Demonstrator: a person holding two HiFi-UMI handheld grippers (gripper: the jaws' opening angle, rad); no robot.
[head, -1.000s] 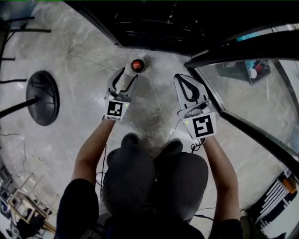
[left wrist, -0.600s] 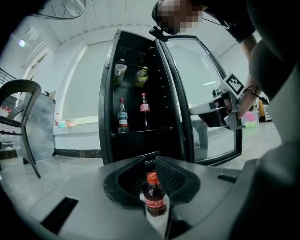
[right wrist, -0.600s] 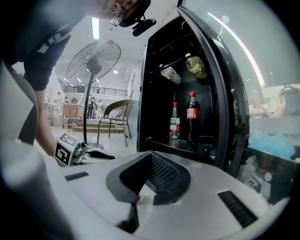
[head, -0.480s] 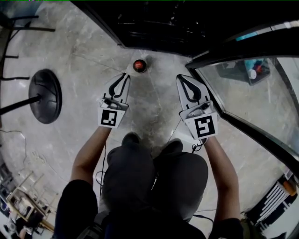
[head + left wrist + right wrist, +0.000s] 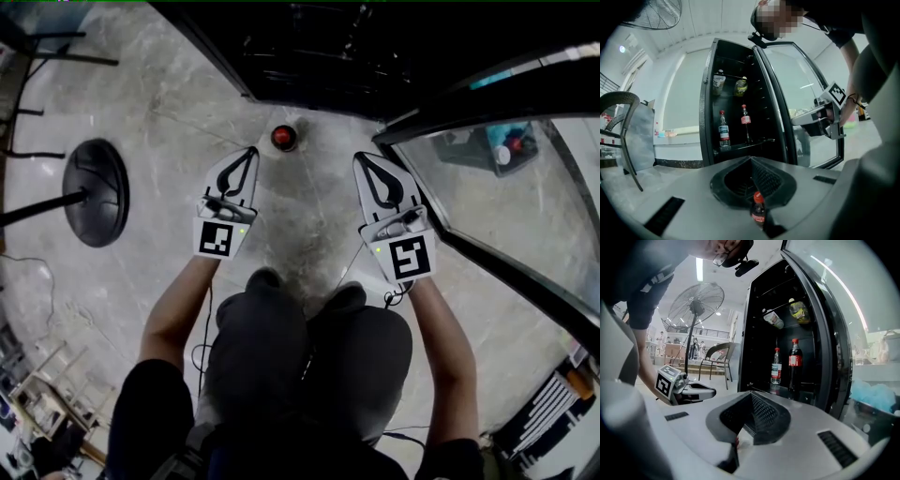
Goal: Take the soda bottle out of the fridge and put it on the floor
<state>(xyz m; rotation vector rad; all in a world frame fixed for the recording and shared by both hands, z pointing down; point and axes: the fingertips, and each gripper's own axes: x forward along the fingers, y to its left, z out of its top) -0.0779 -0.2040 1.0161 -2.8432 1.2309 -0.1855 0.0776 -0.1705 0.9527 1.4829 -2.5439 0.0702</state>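
Observation:
The soda bottle [image 5: 284, 137], dark with a red cap, stands upright on the marble floor just in front of the open fridge [image 5: 319, 47]. My left gripper [image 5: 249, 153] is shut and empty, a short way back from the bottle and to its left. In the left gripper view the bottle [image 5: 758, 212] shows low, just past the closed jaws of the left gripper [image 5: 751, 160]. My right gripper [image 5: 367, 159] is shut and empty too, to the right of the bottle near the door; between its closed jaws [image 5: 751, 394] there is nothing.
The fridge's glass door [image 5: 506, 216] swings open at the right. On a fridge shelf stand a water bottle [image 5: 776, 365] and another soda bottle [image 5: 795, 359]. A fan's round base [image 5: 94, 192] sits on the floor at the left, and a chair [image 5: 717, 357] stands behind it.
The left gripper let go of the soda bottle, drew back toward the person and closed empty. The bottle stayed standing on the floor. The right gripper barely moved.

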